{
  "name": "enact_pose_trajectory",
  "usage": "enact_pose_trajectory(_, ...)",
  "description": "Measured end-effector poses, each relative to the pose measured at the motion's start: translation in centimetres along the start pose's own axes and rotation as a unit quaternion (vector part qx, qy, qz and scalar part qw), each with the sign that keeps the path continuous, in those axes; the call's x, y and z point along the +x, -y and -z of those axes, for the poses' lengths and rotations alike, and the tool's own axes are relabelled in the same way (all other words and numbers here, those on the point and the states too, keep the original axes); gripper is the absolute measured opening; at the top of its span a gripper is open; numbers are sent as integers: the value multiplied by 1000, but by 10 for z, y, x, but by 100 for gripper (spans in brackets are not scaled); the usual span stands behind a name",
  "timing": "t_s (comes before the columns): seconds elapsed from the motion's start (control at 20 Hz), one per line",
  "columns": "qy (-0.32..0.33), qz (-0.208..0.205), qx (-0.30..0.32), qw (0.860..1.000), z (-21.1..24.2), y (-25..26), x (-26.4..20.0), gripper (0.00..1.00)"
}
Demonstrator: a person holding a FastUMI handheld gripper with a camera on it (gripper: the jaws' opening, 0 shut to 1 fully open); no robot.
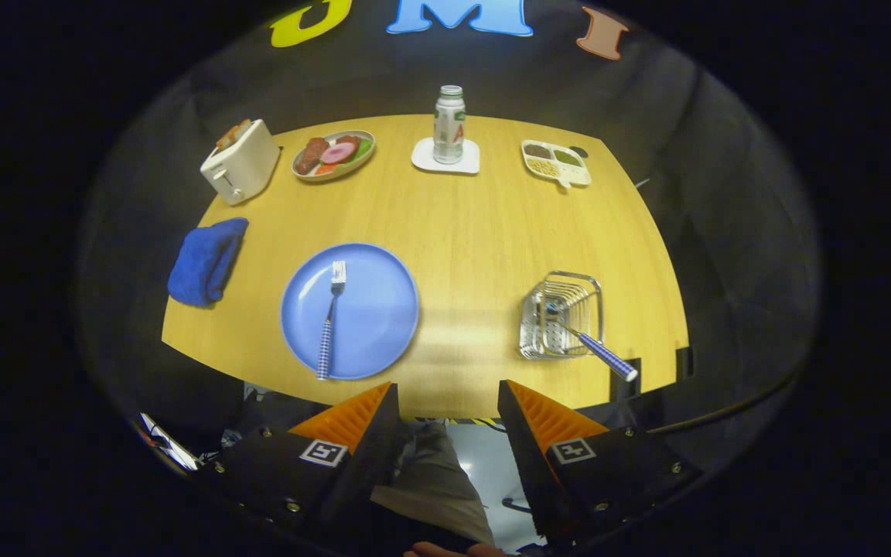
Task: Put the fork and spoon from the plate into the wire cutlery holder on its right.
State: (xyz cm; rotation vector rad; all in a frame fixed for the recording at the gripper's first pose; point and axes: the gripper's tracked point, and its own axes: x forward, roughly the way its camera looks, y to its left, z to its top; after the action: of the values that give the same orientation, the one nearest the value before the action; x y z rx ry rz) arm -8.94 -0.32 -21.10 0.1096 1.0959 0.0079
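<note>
The gripper point(448, 406) hangs back from the near edge of the wooden table point(476, 232), fingers spread wide with nothing between them. The fork point(330, 317) lies on the blue plate point(376, 309), beyond the left finger, tines pointing away. The spoon point(588, 340) already rests in the wire cutlery holder point(561, 313), beyond the right finger, its checked handle leaning out over the rim toward the gripper. At the far edge stand a toaster point(239, 161), a plate of food point(334, 153), a bottle point(449, 124) on a white coaster point(445, 157) and a divided tray point(556, 162); a blue cloth point(207, 260) lies left of the plate. The bottle's label is too small to read. The spoon's bowl is hard to make out behind the wires.
</note>
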Motion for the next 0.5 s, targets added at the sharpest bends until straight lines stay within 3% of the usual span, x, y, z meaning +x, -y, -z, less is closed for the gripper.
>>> enact_pose_trajectory(0.15,-29,-32,-42,998,3,-42,25,81)
enact_pose_trajectory(0.5,-50,-45,-91,994,-1,-102,70,81)
